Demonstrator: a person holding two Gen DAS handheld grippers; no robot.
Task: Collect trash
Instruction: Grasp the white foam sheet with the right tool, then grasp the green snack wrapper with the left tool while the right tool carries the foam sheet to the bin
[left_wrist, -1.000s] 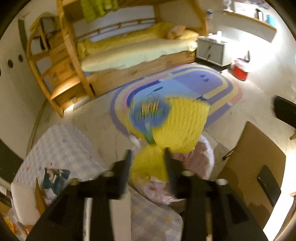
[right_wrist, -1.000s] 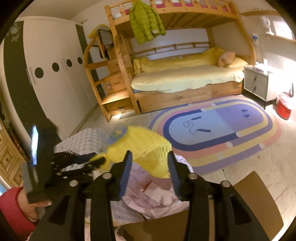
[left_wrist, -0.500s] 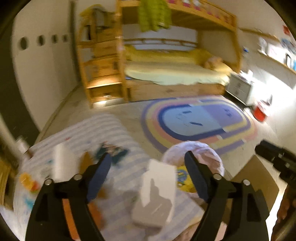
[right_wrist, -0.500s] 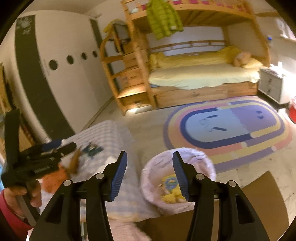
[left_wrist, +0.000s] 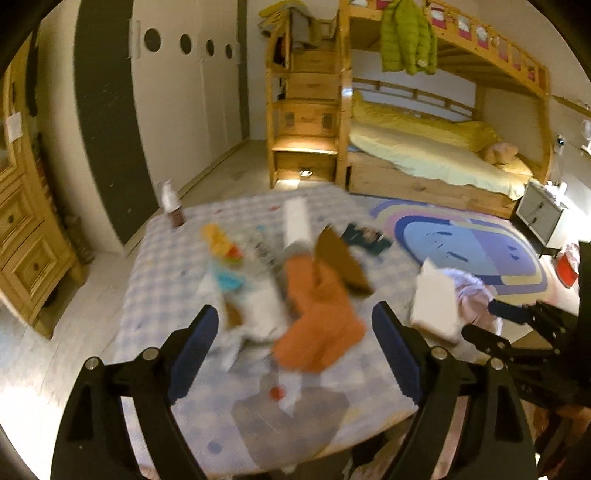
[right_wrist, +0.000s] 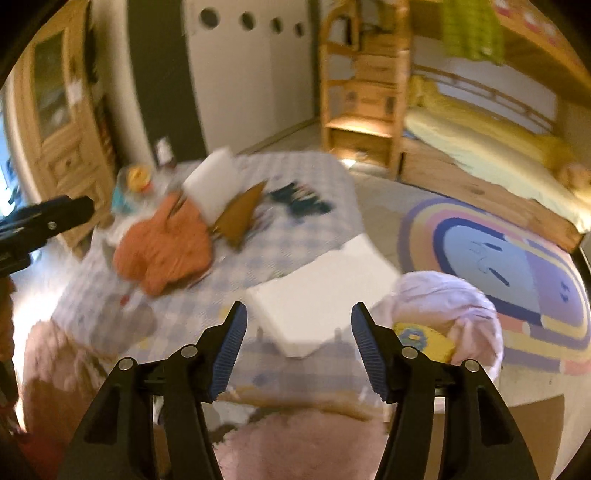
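Note:
My left gripper (left_wrist: 295, 336) is open and empty above a checked table (left_wrist: 177, 258) strewn with trash: a crumpled orange bag (left_wrist: 317, 317), a brown cardboard piece (left_wrist: 343, 262), a white roll (left_wrist: 297, 221) and small wrappers (left_wrist: 221, 251). My right gripper (right_wrist: 297, 328) is open and empty above a white foam block (right_wrist: 317, 291) at the table edge. The pink-lined trash bin (right_wrist: 447, 310) stands to its right with a yellow package (right_wrist: 424, 341) inside. The orange bag (right_wrist: 162, 247) also shows in the right wrist view.
A small bottle (left_wrist: 171, 206) stands at the table's far left corner. A bunk bed (left_wrist: 424, 155), a wooden stair unit (left_wrist: 306, 122), a striped rug (left_wrist: 469, 243) and a wooden cabinet (left_wrist: 22, 229) surround the table. A cardboard sheet (right_wrist: 498, 435) lies under the bin.
The yellow package left my left gripper and now lies in the bin. Both grippers opened wide and swung left from the bin toward the table's trash.

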